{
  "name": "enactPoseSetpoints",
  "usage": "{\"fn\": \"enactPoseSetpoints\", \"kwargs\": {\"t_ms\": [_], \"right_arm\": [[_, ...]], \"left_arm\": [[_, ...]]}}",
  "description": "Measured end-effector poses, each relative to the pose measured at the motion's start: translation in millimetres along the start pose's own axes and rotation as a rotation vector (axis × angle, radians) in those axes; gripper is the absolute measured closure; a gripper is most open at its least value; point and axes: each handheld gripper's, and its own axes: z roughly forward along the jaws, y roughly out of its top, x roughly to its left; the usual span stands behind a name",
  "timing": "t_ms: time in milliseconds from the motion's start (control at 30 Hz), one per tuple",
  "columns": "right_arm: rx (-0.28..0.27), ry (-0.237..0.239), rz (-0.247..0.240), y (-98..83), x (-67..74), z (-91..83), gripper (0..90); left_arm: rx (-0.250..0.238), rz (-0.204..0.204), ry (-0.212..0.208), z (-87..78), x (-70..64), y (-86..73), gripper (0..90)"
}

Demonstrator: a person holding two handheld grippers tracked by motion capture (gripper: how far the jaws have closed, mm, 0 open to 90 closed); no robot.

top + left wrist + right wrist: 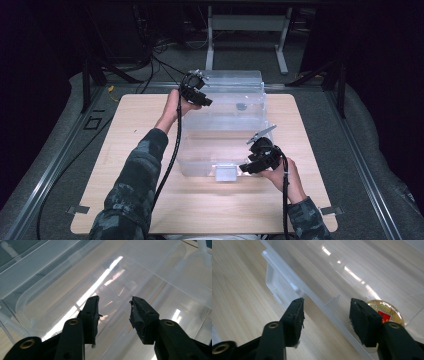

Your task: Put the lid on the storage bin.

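A clear plastic storage bin (222, 135) stands on the wooden table with its lid (232, 79) tipped up at the back. My left gripper (205, 102) is open at the bin's far left corner, and its jaws (113, 301) hang apart over the clear wall with nothing between them. At the near right corner my right gripper (246, 168) is open too. Its jaws (325, 302) straddle the bin's front rim (319, 300) without touching it. A round gold disc with a red mark (387, 311) shows through the plastic behind the right jaw.
A white latch (225, 172) sits at the middle of the bin's front wall. A small dark spot (241, 106) shows inside the bin near the back. Bare tabletop (130, 125) lies left, right and in front of it. A white stand (247, 30) stands beyond the table.
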Motion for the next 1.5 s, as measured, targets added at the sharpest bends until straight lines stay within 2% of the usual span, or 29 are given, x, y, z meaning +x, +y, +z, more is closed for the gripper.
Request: {"fn": "enactPoseSetpoints", "kwargs": {"t_ms": [67,300,433,667,900,1167,1500], "right_arm": [[0.004,-0.021,-0.006,0.0,3.3,5.8,52.3],[-0.033,-0.052,-0.011,-2.2,7.6,14.3,57.7],[-0.062,-0.063,-0.004,-5.0,9.6,15.7,57.1],[-0.073,-0.082,-0.001,-5.7,11.3,16.1,56.7],[-0.08,-0.096,0.001,-6.4,12.4,16.5,56.5],[-0.087,-0.097,0.003,-6.6,12.7,16.9,56.2],[-0.087,-0.097,0.004,-6.7,12.7,17.1,55.9]], "left_arm": [[0.003,0.0,-0.004,-0.8,0.6,-0.5,62.0],[0.02,0.013,-0.001,-1.0,-1.7,0.2,67.3],[0.023,0.018,0.0,-1.4,-3.1,0.3,69.6],[0.048,0.04,0.011,-2.9,-8.0,2.8,72.8],[0.049,0.048,0.012,-6.1,-11.5,4.1,74.3],[0.039,0.052,0.003,-10.7,-15.1,4.2,75.3],[0.05,0.07,-0.001,-16.8,-19.9,6.0,76.5]]}}
